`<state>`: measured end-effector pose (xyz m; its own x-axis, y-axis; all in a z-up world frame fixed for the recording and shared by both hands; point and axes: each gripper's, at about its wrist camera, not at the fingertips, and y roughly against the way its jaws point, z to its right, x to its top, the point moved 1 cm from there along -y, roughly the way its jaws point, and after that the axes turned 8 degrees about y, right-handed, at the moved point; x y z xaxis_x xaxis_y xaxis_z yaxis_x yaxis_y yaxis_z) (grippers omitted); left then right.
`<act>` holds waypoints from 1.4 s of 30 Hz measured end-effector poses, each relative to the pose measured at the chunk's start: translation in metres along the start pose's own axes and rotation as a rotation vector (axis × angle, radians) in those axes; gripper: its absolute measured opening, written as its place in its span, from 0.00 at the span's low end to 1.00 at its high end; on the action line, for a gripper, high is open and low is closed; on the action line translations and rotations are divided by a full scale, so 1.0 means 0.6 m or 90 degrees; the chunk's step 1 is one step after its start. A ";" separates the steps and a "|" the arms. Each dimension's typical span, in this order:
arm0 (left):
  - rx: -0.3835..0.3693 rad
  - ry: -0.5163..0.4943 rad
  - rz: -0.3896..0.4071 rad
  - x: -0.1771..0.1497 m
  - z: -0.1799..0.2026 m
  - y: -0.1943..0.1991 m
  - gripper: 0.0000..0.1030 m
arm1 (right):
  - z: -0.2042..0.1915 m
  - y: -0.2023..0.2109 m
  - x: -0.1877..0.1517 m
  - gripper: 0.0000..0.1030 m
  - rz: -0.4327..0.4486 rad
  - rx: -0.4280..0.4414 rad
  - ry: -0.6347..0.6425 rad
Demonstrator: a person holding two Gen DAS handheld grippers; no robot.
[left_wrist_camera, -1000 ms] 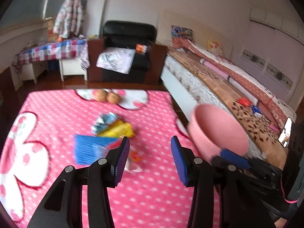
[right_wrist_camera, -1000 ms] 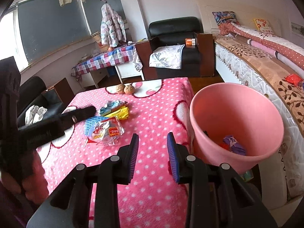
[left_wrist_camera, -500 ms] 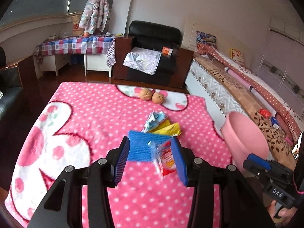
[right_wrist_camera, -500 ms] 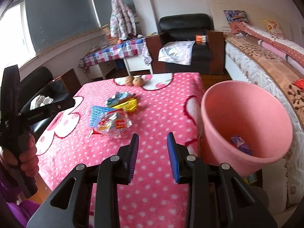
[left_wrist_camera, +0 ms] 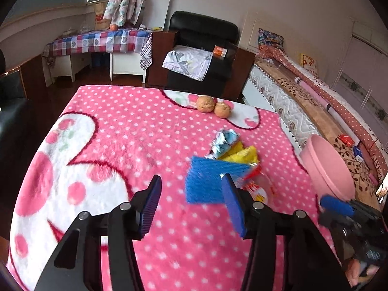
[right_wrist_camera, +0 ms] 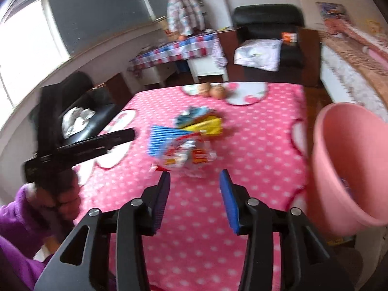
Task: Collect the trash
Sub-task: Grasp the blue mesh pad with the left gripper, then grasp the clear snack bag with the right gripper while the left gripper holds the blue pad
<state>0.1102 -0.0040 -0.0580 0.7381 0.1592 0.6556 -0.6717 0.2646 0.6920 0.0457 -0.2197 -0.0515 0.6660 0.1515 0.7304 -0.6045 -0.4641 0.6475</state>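
Trash: a small heap of wrappers lay near the middle of the pink polka-dot counter (left_wrist_camera: 101, 126), made of a clear snack packet (right_wrist_camera: 186, 155), a blue ribbed sheet (left_wrist_camera: 208, 181), a yellow wrapper (left_wrist_camera: 242, 154) and a crumpled silver-blue foil (left_wrist_camera: 224, 140), all touching or overlapping.
Bin: a pink bucket (right_wrist_camera: 349, 165) stood off the counter's right edge, near the heap; something small lay inside, too blurred to name.
Left tongs (left_wrist_camera: 191, 206): spread apart, empty, hovering above the counter just left of the blue sheet.
Right tongs (right_wrist_camera: 195, 202): spread apart, empty, pointed at the clear packet just ahead.
Handling: the pieces looked very light, thin and crinkly, probably slick; the clear packet seemed puffed and likely to slide or flatten under a squeeze.
Hold: a raised, crumpled edge or sealed seam of the clear packet looked the safest place to pinch, rather than its flat face.
Other items: two walnuts (left_wrist_camera: 213, 106) sat touching at the far edge.
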 end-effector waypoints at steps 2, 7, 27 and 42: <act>-0.005 -0.005 -0.004 0.011 -0.001 -0.019 0.49 | -0.019 -0.017 0.008 0.42 -0.019 0.062 0.015; -0.026 -0.003 -0.033 0.034 0.002 -0.072 0.49 | -0.060 -0.073 0.021 0.42 -0.070 0.154 0.039; -0.160 0.012 -0.130 -0.020 0.033 -0.063 0.05 | 0.028 -0.100 0.012 0.42 -0.088 -0.006 -0.044; -0.181 -0.028 -0.158 -0.084 0.084 -0.007 0.05 | 0.065 -0.107 -0.004 0.42 -0.104 0.014 -0.104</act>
<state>0.0728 -0.0611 -0.0785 0.8690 0.0180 0.4944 -0.4231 0.5450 0.7238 0.1002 -0.2244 -0.1033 0.8176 0.0832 0.5698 -0.4743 -0.4638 0.7483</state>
